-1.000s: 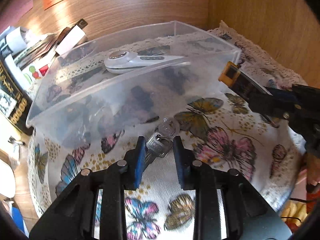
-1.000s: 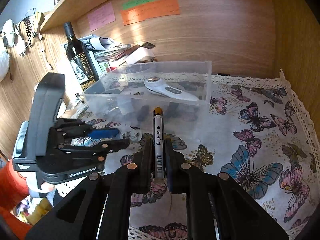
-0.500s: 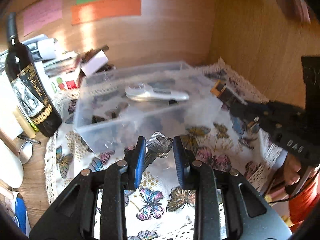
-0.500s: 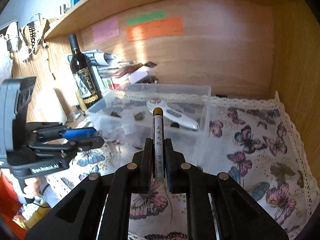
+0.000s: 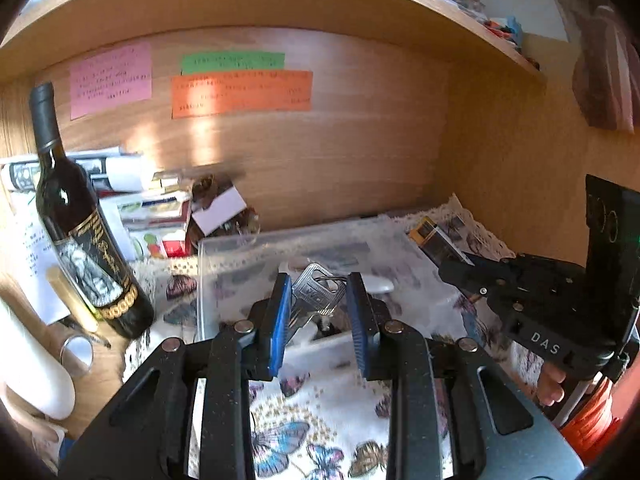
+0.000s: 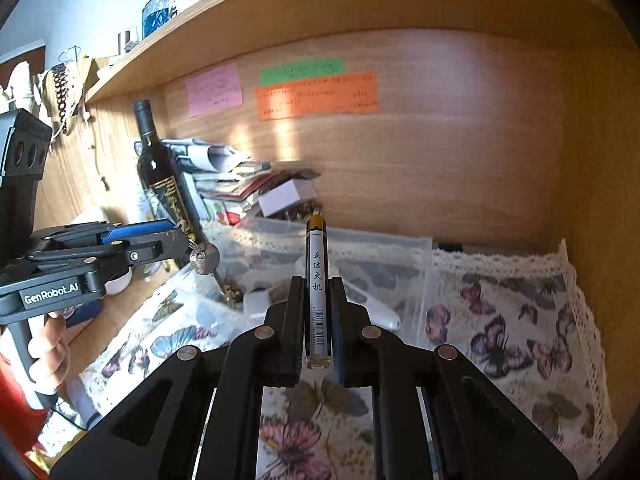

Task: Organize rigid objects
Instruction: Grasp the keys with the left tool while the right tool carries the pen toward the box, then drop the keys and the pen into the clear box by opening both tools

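Note:
My left gripper [image 5: 318,280] is shut on a bunch of silver keys [image 5: 316,294] and holds it in the air in front of the clear plastic box [image 5: 224,248]. From the right wrist view the keys [image 6: 204,258] hang from its tips. My right gripper [image 6: 318,284] is shut on a silver lighter [image 6: 317,292] with a yellow-black cap, upright between the fingers, also raised before the box [image 6: 384,248]. A white handheld device [image 6: 376,308] lies inside the box. The lighter shows in the left wrist view [image 5: 436,240] too.
A dark wine bottle [image 5: 76,220] stands left of the box beside stacked papers and a small white carton [image 5: 220,210]. Wooden back wall with sticky notes [image 5: 240,92], a side wall on the right, and a shelf overhead. A butterfly cloth [image 6: 520,320] covers the table.
Both grippers have risen and tilted up. The left one has lifted the keys off the cloth. The right one still holds the lighter.

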### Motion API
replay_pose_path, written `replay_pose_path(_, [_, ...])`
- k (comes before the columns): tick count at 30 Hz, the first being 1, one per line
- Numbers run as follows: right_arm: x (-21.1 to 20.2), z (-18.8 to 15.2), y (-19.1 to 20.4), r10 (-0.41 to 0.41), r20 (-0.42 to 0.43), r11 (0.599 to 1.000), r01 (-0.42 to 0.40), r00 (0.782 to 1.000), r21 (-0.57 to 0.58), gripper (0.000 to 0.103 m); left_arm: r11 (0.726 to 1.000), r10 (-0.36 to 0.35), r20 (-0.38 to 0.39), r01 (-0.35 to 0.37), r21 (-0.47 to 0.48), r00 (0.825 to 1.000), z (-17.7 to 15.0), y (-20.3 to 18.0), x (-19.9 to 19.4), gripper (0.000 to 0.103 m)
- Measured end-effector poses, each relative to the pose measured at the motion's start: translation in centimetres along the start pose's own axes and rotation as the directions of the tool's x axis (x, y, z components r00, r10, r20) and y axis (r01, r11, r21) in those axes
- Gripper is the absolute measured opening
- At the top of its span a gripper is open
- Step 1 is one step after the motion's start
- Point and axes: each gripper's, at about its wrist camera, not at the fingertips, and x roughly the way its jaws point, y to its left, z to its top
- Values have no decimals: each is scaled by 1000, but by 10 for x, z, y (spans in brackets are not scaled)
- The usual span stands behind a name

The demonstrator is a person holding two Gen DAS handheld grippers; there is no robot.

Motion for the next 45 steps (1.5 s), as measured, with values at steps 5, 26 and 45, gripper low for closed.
replay_pose_path(5, [16,13,1,-9,-1,1000,9,1000,-9,10,1000,2,-12,-2,-8,1000,10,1,23,27])
replay_pose_path(26, [103,-10,-3,-7,-227,1000,7,974,2,11,997,-14,-230,-4,-77,973,-18,12,115,28])
replay_pose_path(45, [-8,15,15,-35,24,999,35,999,-9,32,995,86,34,-84,-46,996,-8,-1,0,43])
